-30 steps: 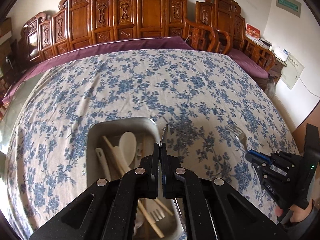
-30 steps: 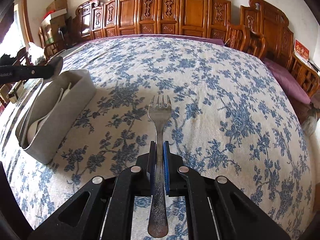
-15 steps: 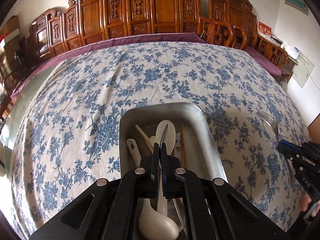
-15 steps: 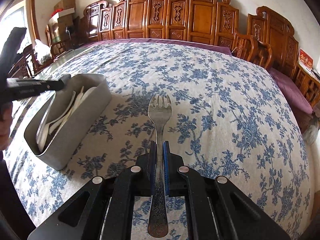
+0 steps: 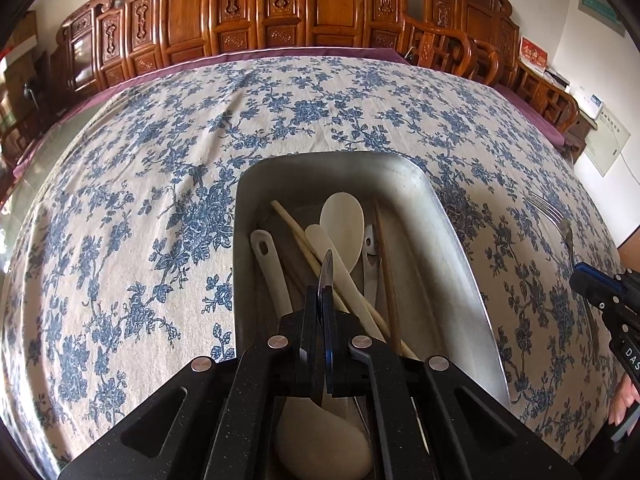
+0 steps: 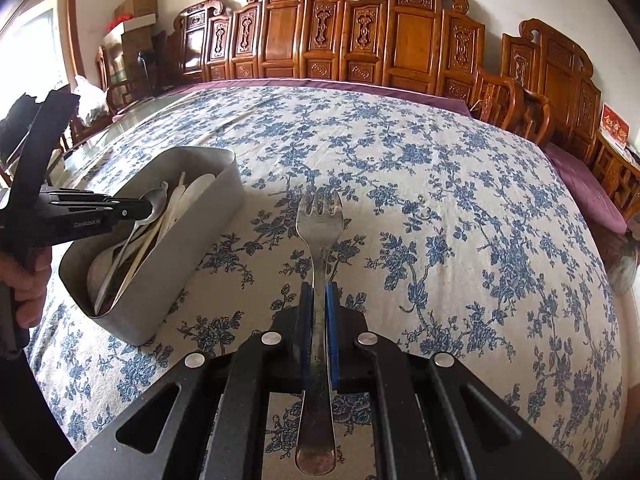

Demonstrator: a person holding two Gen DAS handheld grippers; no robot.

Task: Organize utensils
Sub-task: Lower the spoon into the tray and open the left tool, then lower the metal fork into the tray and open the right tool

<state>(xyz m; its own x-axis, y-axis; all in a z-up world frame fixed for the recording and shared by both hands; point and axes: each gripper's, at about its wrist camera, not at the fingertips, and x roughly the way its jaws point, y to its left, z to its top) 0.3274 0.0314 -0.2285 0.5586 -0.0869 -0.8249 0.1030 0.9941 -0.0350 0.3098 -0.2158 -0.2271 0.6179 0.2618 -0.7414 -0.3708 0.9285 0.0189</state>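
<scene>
My left gripper is pinched on a metal spoon. From its own camera I see only the spoon's thin edge standing up between the pads; from the right camera its bowl is at the jaws and its handle slants down into the tray, among the utensils already there. The gripper hangs over the tray's near end, pointing steeply down, and the tray's long axis runs straight away from it, so the spoon lies roughly along the tray, as do the white ladle, the pale rice paddle and the chopsticks. Letting go here looks to me like all that is left for this piece.

My right gripper is clamped on a fork's handle, tines forward, held above the cloth. The tray sits to its left, well apart, its long axis angled across the fork's. The left hand is the nearer to the tray; the fork will need carrying left and turning to lie along it.
</scene>
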